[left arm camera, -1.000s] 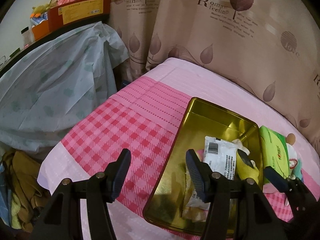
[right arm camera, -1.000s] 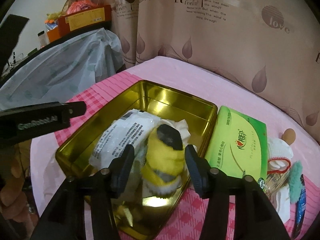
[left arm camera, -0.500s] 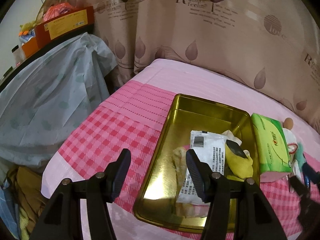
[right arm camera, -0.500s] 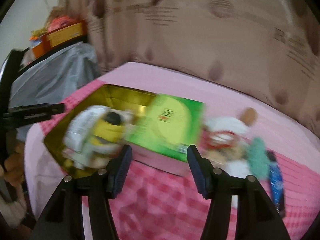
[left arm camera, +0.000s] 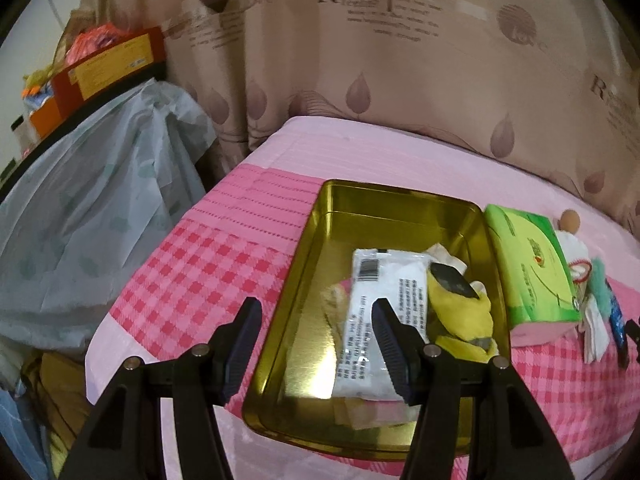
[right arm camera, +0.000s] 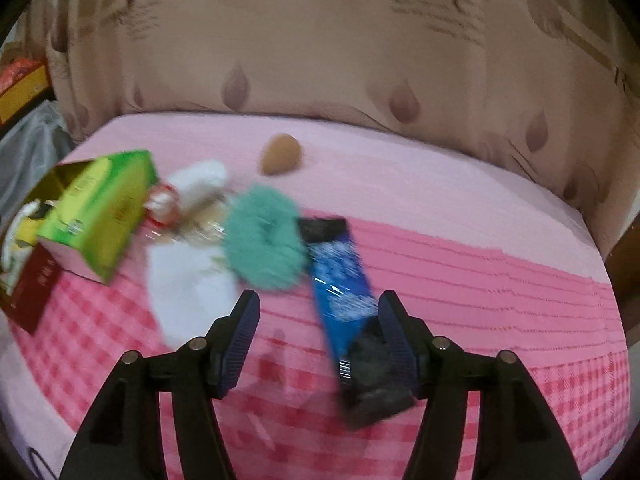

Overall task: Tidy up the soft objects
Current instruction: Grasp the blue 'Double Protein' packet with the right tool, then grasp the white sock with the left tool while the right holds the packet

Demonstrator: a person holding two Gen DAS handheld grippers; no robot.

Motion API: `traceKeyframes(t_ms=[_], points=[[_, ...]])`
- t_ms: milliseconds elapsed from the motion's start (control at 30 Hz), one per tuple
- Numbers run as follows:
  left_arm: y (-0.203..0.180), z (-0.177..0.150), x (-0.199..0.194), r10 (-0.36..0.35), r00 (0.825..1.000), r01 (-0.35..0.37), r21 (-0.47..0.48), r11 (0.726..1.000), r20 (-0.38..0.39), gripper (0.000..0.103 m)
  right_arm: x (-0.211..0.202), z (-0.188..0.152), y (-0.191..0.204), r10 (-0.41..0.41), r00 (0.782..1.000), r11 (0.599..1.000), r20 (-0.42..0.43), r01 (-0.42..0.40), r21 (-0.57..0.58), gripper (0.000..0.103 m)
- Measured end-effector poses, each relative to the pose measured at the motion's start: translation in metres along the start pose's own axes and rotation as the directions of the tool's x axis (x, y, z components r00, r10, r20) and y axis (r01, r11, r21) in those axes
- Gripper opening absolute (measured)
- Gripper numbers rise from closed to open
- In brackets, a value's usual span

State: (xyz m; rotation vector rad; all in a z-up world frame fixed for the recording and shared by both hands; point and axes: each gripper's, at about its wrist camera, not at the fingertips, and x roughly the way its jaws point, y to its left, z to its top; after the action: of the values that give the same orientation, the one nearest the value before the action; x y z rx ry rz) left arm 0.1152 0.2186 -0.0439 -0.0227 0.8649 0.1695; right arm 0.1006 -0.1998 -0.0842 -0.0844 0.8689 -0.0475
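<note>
A pink cloth (left arm camera: 224, 264), checked near the front and plain toward the back, covers the surface, with a leaf-print curtain (left arm camera: 400, 80) behind it and a plastic-draped shelf (left arm camera: 92, 216) to the left. The gold tin (left arm camera: 304, 280) holds a white packet (left arm camera: 380, 304) and a yellow toy (left arm camera: 460, 312); a green tissue pack (left arm camera: 532, 272) lies just beside it. The left tool (left arm camera: 316, 336) hangs open and empty over the tin's near edge. The right tool (right arm camera: 316, 340), jaws just widening, holds nothing above a blue packet (right arm camera: 340, 280), beside a teal scrunchie (right arm camera: 264, 240).

Home bedroom: pink bedspread (left arm camera: 360, 152), leaf-print curtain (left arm camera: 400, 60).
</note>
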Motion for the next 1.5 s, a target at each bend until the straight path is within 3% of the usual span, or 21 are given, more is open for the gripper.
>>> traceKeyframes(t_ms=[267,533,667,833,967,1200,1333,1433,1500], points=[[-0.019,-0.004,-0.006,-0.035,0.999,0.032,0.080,0.996,0.032,0.059,0.032,-0.014,-0.018,-0.006,0.998,1.000,-0.064,0.006,-0.001,0.059],[-0.054,-0.012,-0.017,-0.061,0.998,0.054,0.174,0.983,0.033,0.059,0.050,-0.013,-0.027,0.034,0.998,0.999,-0.053,-0.032,0.042,0.061],[-0.087,-0.019,-0.027,-0.148,0.989,0.142,0.221,0.965,0.010,0.059,0.048,-0.014,-0.025,0.064,0.997,0.997,-0.045,-0.062,0.041,0.046],[-0.143,-0.024,-0.034,-0.261,0.964,0.265,0.276,0.924,-0.052,0.059,0.044,-0.020,-0.028,0.065,0.997,0.997,-0.043,-0.063,0.051,0.043],[-0.194,-0.028,-0.038,-0.361,0.926,0.378,0.314,0.871,-0.114,0.059,0.036,-0.029,-0.027,0.067,0.997,0.996,-0.042,-0.064,0.057,0.043],[-0.252,-0.028,-0.023,-0.437,0.873,0.486,0.320,0.813,-0.216,0.059,0.024,-0.046,-0.034,0.064,0.997,0.996,-0.043,-0.062,0.064,0.043],[-0.275,-0.027,-0.002,-0.408,0.877,0.476,0.338,0.812,-0.254,0.059,0.022,-0.049,-0.038,0.073,0.997,0.995,-0.040,-0.070,0.074,0.043],[-0.287,-0.026,0.015,-0.417,0.859,0.499,0.308,0.810,-0.297,0.059,0.021,-0.050,-0.038,0.072,0.997,0.995,-0.040,-0.069,0.071,0.044],[-0.294,-0.026,0.022,-0.409,0.857,0.499,0.308,0.810,-0.313,0.059,0.021,-0.051,-0.039,0.075,0.996,0.995,-0.040,-0.072,0.072,0.045]])
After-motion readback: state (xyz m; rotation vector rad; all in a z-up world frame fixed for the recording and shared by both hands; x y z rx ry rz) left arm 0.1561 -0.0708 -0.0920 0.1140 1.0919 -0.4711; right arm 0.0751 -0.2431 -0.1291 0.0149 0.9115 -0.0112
